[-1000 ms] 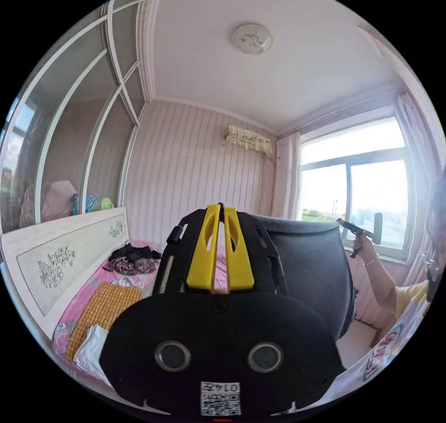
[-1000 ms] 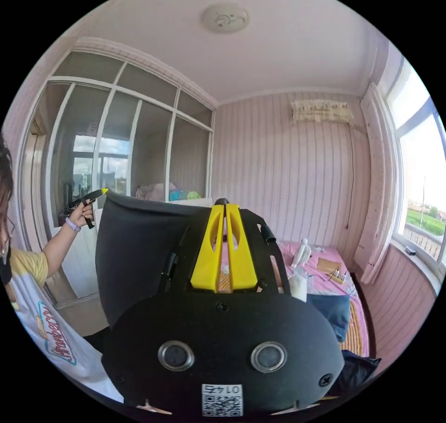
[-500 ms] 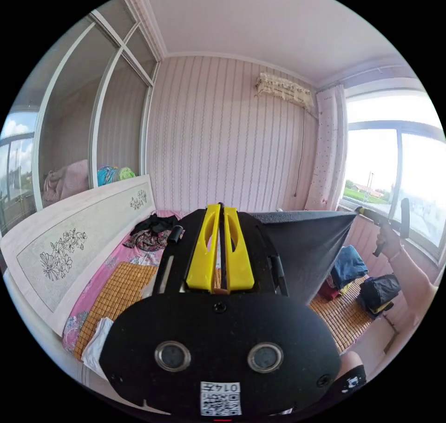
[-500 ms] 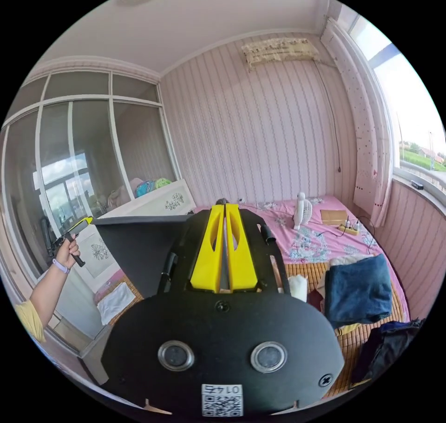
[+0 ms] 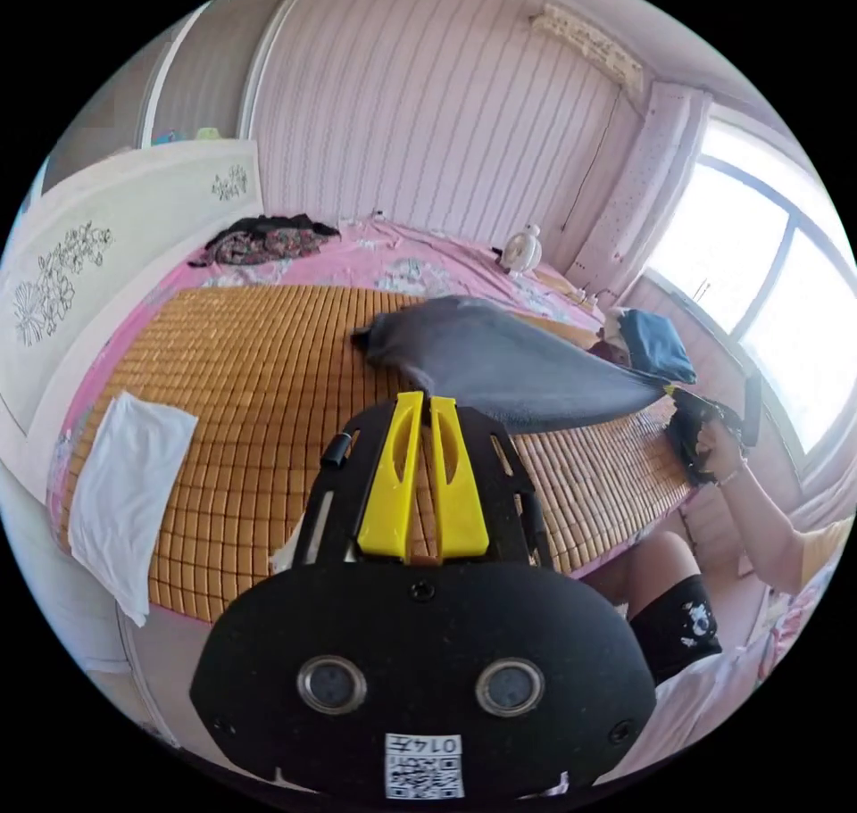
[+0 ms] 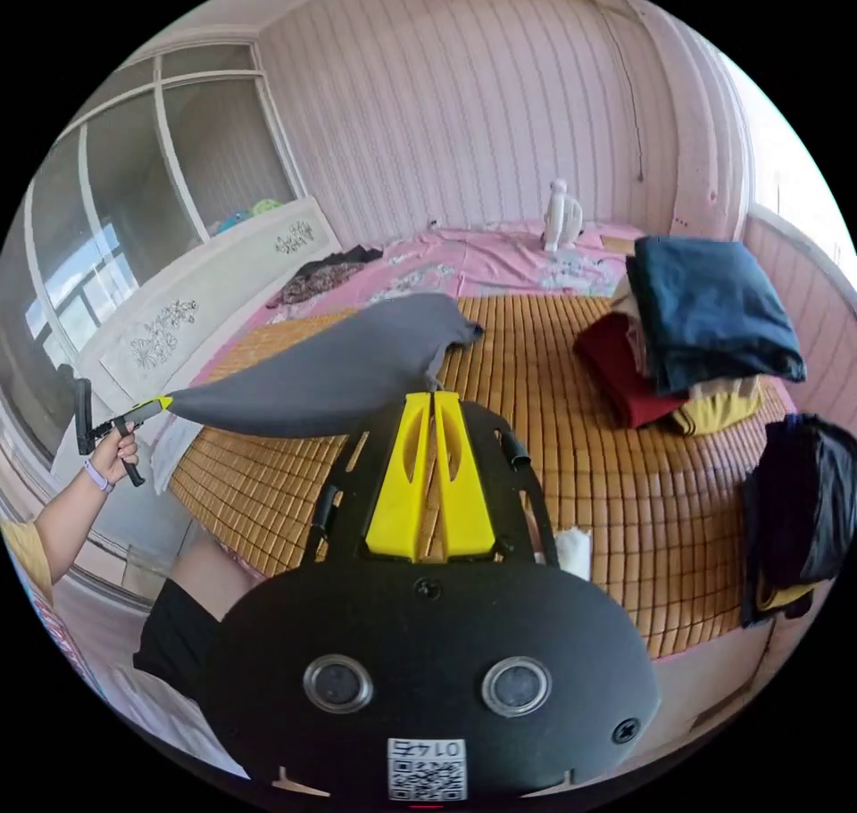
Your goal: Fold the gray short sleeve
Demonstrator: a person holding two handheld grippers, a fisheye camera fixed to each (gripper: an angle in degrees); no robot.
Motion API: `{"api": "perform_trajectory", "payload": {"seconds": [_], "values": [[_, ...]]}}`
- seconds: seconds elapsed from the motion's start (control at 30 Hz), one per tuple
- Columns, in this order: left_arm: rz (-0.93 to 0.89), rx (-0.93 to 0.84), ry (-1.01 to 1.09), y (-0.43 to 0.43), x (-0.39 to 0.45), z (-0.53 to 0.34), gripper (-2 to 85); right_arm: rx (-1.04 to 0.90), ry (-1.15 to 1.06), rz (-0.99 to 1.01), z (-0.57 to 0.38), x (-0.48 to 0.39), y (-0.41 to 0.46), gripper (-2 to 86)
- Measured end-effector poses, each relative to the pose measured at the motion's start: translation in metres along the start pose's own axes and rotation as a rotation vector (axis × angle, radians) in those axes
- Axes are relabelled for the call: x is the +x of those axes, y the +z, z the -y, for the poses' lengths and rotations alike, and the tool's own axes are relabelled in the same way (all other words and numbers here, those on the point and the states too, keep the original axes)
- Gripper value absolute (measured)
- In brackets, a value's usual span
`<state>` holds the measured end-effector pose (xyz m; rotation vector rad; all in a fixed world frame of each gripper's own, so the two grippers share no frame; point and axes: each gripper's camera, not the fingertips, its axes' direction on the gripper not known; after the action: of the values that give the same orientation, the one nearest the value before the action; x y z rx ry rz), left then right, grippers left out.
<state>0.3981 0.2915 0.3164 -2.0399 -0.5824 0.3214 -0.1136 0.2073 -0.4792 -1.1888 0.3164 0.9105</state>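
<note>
Lowered since a second ago: your gray short-sleeve shirt (image 5: pixel 500 362), which hung upright between the tools in front of the wall, now stretches flat above the woven bamboo mat (image 5: pixel 250 385) on the bed, its far end drooping toward the mat's middle.

Left tool (image 5: pixel 426 400): yellow jaws closed to a thin slit, with an edge of the shirt pinched at their tips. In the right gripper view, you hold this tool (image 6: pixel 153 405) out past the mat's near edge, the shirt tapering into it.

Right tool (image 6: pixel 432 395): yellow jaws likewise closed on the shirt's edge. In the left gripper view, it (image 5: pixel 671 391) meets the shirt's corner.

Stack of folded clothes, navy on top (image 6: pixel 714 313): near the mat's far right corner.
Dark garment heap (image 6: pixel 799 510): at the mat's right edge.
White folded cloth (image 5: pixel 125 492): at the mat's left end.
Small white fan (image 6: pixel 561 213): on the pink floral sheet (image 6: pixel 500 264) past the mat.
</note>
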Motion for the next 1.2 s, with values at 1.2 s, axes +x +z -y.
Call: {"api": "perform_trajectory", "payload": {"seconds": [1.2], "values": [[0.006,-0.577,-0.051,0.257,0.12,-0.127,5.1,-0.588,-0.171,-0.245,-0.091,-0.13,0.157,5.7]]}}
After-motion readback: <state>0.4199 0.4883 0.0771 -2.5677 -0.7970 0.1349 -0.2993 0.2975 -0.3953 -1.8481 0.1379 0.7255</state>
